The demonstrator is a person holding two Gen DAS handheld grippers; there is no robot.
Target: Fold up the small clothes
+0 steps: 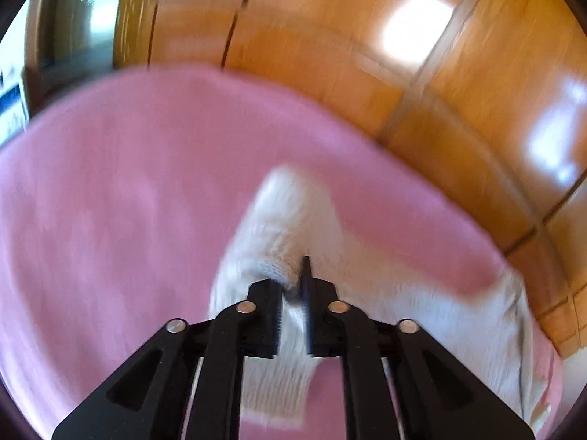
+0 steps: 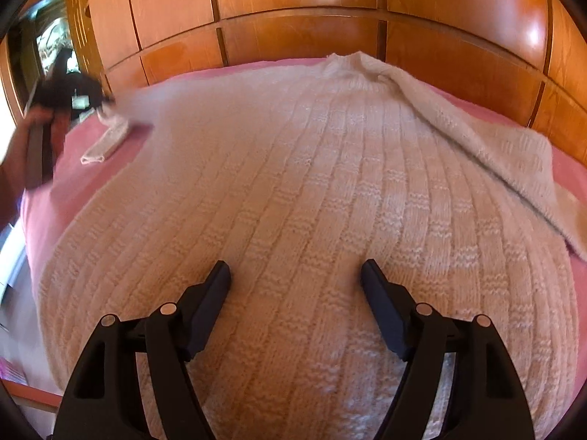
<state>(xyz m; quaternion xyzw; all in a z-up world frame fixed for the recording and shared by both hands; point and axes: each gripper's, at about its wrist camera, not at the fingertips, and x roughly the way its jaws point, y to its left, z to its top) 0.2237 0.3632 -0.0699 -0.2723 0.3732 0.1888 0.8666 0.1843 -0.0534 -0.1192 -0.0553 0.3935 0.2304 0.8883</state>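
Observation:
A cream knitted sweater [image 2: 312, 190] lies spread on a pink blanket [image 2: 55, 198]. Its right sleeve [image 2: 477, 135] is folded across the body. My right gripper [image 2: 295, 275] is open and empty, low over the sweater's lower middle. My left gripper [image 1: 293, 286] is shut on the left sleeve [image 1: 279, 227] and holds it lifted off the blanket; the view is blurred by motion. From the right wrist view the left gripper [image 2: 69, 91] shows at the far left, with the sleeve's cuff [image 2: 106, 146] hanging below it.
Glossy wooden panels [image 2: 293, 7] stand right behind the blanket's far edge. The pink blanket [image 1: 110, 201] extends left of the sleeve. A hand [image 2: 22, 139] holds the left gripper. Paper or boxes [image 1: 11, 110] sit at the far left.

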